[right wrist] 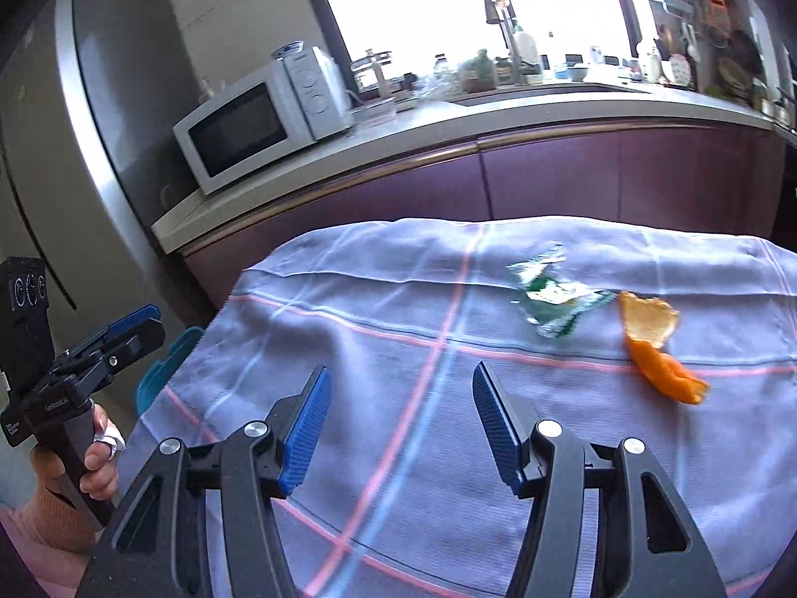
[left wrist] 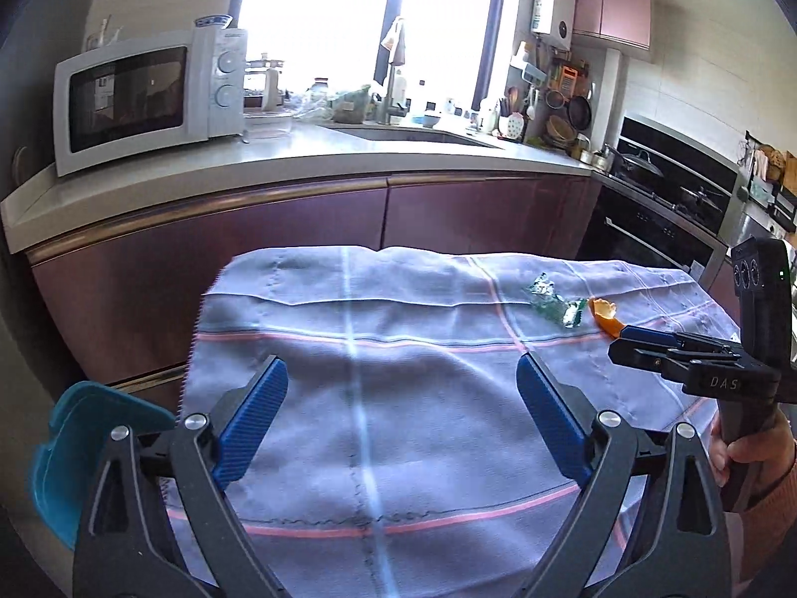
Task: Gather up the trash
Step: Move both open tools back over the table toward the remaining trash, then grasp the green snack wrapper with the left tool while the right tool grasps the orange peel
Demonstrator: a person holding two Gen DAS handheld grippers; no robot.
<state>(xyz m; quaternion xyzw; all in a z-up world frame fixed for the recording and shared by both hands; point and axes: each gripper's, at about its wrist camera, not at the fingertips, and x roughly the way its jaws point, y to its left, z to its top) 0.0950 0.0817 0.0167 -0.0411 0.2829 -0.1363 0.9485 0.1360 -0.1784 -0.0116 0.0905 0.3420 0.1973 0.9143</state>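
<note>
On top of a table draped w/ a pale lilac cloth crossed by pink and light-blue stripes (right wrist: 408, 398) lie two bits of trash: a crumpled green-and-silver foil wrapper (right wrist: 553, 299) and a curled orange citrus peel (right wrist: 657, 349). From the right wrist view the wrapper sits at about 1 o'clock of the right gripper (right wrist: 401, 428), the peel just beside it at 2 o'clock, the two nearly touching; both well ahead of the blue ribbed pads. Right gripper's jaws stand spread apart w/ nothing between them, only bare cloth below.

From the left wrist view the left gripper (left wrist: 401, 416) has its jaws spread very wide, also empty, over the cloth's middle. Wrapper (left wrist: 553, 301) and peel (left wrist: 605, 316) lie at its 1–2 o'clock, near the far right part of the table. The right gripper (left wrist: 627, 344) shows side-on at 3 o'clock, its tip just beside the peel; can't tell if it touches. A hand (left wrist: 747, 453) in a pink sleeve holds its handle.

At 9 o'clock of the left gripper, off the table's edge, a teal plastic bin (left wrist: 74, 453) is partly in view. Behind: white microwave oven (left wrist: 144, 94) on a pale counter w/ maroon cabinets
</note>
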